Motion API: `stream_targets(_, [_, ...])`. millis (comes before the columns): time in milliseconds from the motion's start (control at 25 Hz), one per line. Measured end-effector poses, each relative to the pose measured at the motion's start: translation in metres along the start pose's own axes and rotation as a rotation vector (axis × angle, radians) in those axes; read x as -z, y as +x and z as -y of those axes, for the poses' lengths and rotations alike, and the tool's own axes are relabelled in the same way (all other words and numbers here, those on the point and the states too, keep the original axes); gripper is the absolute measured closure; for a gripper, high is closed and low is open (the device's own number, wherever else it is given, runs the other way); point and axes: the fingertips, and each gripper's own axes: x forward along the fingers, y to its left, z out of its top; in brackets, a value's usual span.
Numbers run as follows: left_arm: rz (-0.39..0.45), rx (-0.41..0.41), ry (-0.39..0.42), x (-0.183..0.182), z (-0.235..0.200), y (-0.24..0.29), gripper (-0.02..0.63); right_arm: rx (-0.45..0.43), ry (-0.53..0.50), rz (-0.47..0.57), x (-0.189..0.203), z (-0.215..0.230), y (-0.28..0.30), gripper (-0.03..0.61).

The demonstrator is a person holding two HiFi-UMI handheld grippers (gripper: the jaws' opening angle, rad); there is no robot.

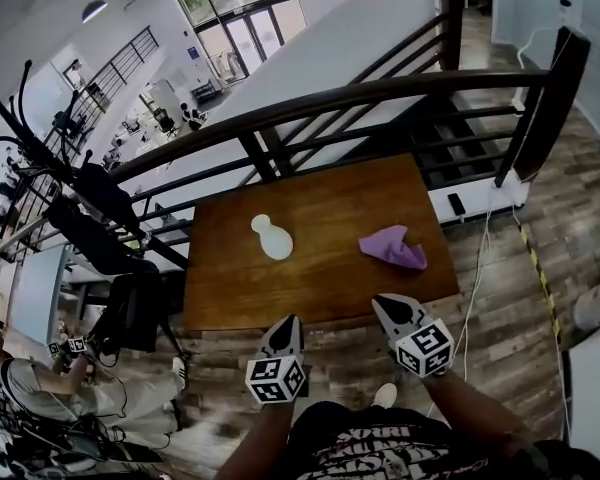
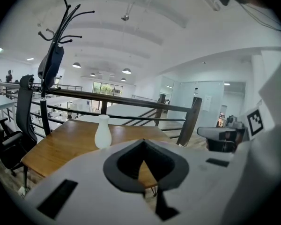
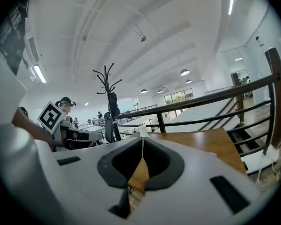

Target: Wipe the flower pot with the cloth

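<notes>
Two things for the job: a small white flower pot shaped like a bottle with a thin neck (image 1: 271, 238) and a crumpled purple cloth (image 1: 393, 248).
Where the pot is: it stands upright on the brown wooden table (image 1: 320, 288), a little left of the middle of the head view. The cloth lies to its right, well apart from it.
Left tongs: the left gripper (image 1: 286, 326) has its jaws pressed together with nothing in them. It hangs at the near table edge, low in the frame.
Right tongs: the right gripper (image 1: 385, 306) also has its jaws together and is empty. It sits at the near edge, just below the cloth.
How the pot will handle: I think it is light, hard and smooth. It could slip, tip over, or break if it falls. I would hold its fat belly, not the thin neck.
How the cloth will handle: it looks soft, floppy and very light. I would pinch one of the folds that stick up.
Things around: a dark metal railing (image 1: 330, 98) runs past the far side of the table. A black coat rack (image 1: 40, 153) and a black office chair (image 1: 130, 308) stand at the left. A person sits at the lower left.
In the way: nothing stands between my tongs and the pot or the cloth. I must open the jaws first.
</notes>
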Motion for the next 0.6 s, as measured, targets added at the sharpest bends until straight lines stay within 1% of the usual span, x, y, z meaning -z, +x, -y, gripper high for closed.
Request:
stream_targets(160, [0.006, 0.000, 0.019, -0.006, 0.005, 0.005, 0.615, -0.008, 0.001, 0.006, -0.003, 0.003, -0.001, 0.578])
stream_targets(360, [-0.007, 0.022, 0.062, -0.007, 0.016, 0.010, 0.615, 0.009, 0.008, 0.006, -0.002, 0.009, -0.006, 0.578])
stream_targets(600, [-0.029, 0.049, 0.060, -0.002, 0.014, 0.024, 0.615, 0.032, 0.013, -0.010, 0.005, 0.015, -0.004, 0.578])
